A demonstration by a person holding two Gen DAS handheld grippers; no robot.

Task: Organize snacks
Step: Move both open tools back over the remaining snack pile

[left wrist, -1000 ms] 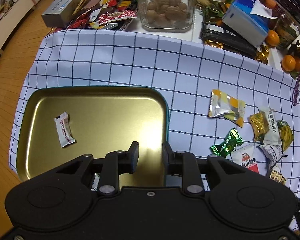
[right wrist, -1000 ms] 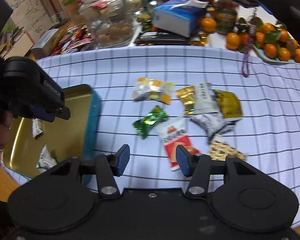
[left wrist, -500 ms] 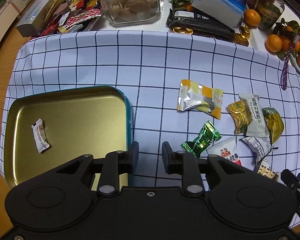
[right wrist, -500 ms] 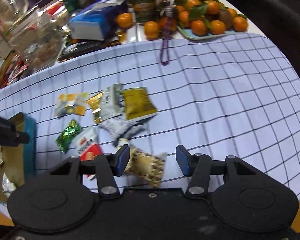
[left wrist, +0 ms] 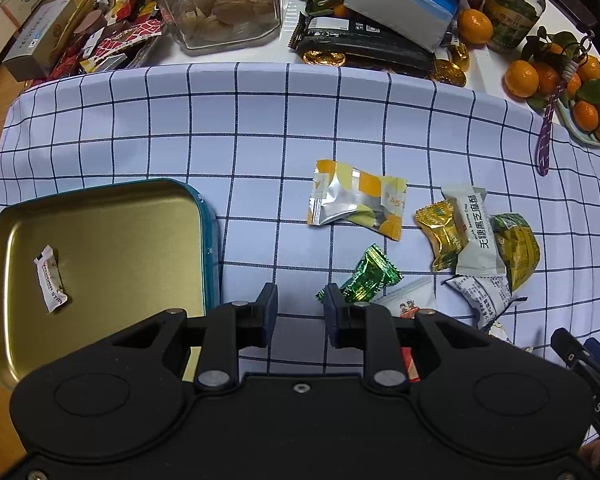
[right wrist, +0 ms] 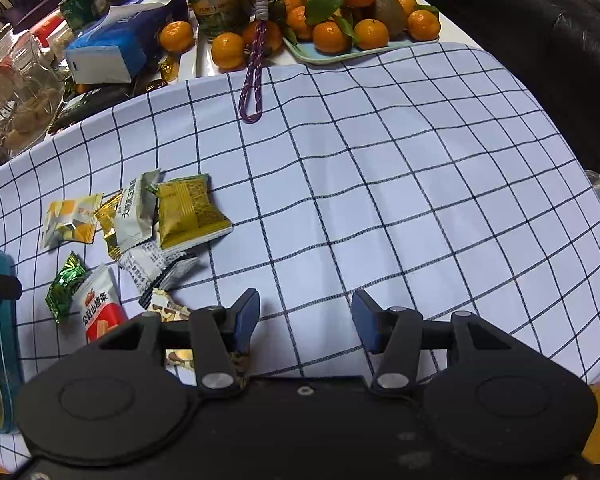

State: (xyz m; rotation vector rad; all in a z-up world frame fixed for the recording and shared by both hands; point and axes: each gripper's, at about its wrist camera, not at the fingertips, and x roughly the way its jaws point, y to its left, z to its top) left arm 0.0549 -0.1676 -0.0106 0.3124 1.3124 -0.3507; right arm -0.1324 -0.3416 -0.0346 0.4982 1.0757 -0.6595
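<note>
Left gripper (left wrist: 297,312): jaws parted, empty; had swung off the gold-lined teal tin tray (left wrist: 210,232) toward the loose snacks, suggesting the next pick was starting. Green foil-wrapped candy (left wrist: 360,278) lay just beyond its right finger (left wrist: 334,314), outside the gap. Right gripper (right wrist: 305,322): jaws wide, empty, had turned toward bare checked blue-and-white tablecloth (right wrist: 380,200); nut-print packet (right wrist: 168,312) beside its left finger. Small white wrapped sweet (left wrist: 51,280) rested in the tray. Farther out: silver-and-yellow sachet (left wrist: 356,200), then the clustered remaining packets (left wrist: 476,236), still unsorted
</note>
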